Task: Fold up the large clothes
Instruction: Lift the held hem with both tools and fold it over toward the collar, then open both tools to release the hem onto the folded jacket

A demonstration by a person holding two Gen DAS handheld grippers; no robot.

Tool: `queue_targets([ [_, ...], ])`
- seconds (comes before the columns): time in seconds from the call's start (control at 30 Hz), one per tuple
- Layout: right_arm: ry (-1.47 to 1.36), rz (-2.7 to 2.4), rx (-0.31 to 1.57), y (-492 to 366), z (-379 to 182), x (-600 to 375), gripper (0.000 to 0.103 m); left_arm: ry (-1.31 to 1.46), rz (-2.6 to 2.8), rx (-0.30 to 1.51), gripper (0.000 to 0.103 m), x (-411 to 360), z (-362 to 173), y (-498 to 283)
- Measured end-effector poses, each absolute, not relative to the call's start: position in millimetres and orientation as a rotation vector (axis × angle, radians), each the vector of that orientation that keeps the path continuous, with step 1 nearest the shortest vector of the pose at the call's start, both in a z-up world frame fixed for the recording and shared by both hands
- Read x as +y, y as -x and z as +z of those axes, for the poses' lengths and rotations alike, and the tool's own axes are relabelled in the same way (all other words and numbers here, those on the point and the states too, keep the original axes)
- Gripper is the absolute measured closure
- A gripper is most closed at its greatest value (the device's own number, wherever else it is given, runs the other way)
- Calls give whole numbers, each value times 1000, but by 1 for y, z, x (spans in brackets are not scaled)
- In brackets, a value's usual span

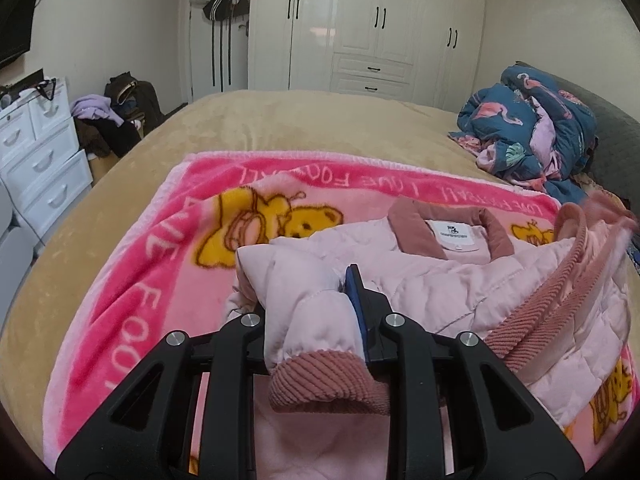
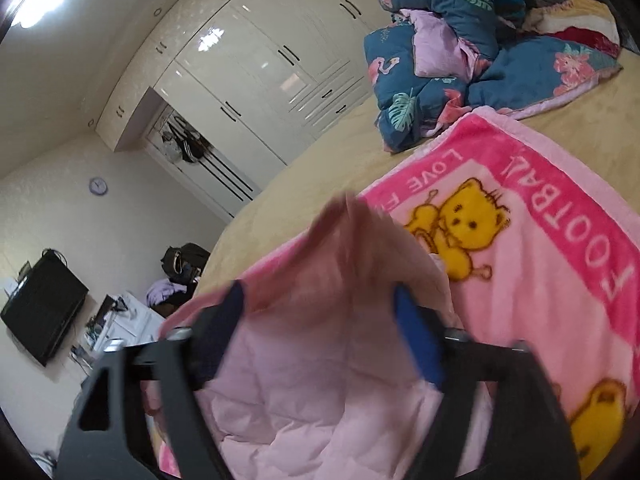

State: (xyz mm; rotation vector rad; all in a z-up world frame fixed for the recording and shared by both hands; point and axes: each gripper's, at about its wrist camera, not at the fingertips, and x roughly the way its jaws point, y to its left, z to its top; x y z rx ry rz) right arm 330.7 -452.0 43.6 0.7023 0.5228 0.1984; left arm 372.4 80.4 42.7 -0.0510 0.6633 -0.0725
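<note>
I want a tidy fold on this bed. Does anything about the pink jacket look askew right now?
Yes. The pale pink quilted jacket lies lopsided on the pink teddy-bear blanket: its right side is bunched, with the corduroy trim running diagonally, while the left tongs pinch one ribbed-cuffed sleeve across the front.

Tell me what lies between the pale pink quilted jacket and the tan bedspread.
The pink teddy-bear blanket lies under the jacket, over the bedspread; left wrist view.
</note>
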Motion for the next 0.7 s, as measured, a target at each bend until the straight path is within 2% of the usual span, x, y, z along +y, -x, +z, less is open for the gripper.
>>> queue_targets([
  [0.13,-587,194,540,-319,40,-437,19,68,-77,679,83,81,36,-378],
  [0.37,-242,113,695,-289,-9,-388,18,71,-76,682,81,81,34,-382],
  [0.4,-209,102,693,-283,-14,-384,17,76,-77,681,78,81,34,-382],
  [0.47,-170,90,680,-275,-19,-379,15,105,-95,672,64,82,35,-379],
  [0.5,-162,90,676,-272,-20,-377,15,118,-108,665,51,82,37,-378],
  [0.53,-164,97,672,-270,-20,-377,15,131,-120,658,42,81,38,-376],
  [0.7,-208,99,630,-261,-13,-388,13,118,-112,626,27,69,46,-365],
])
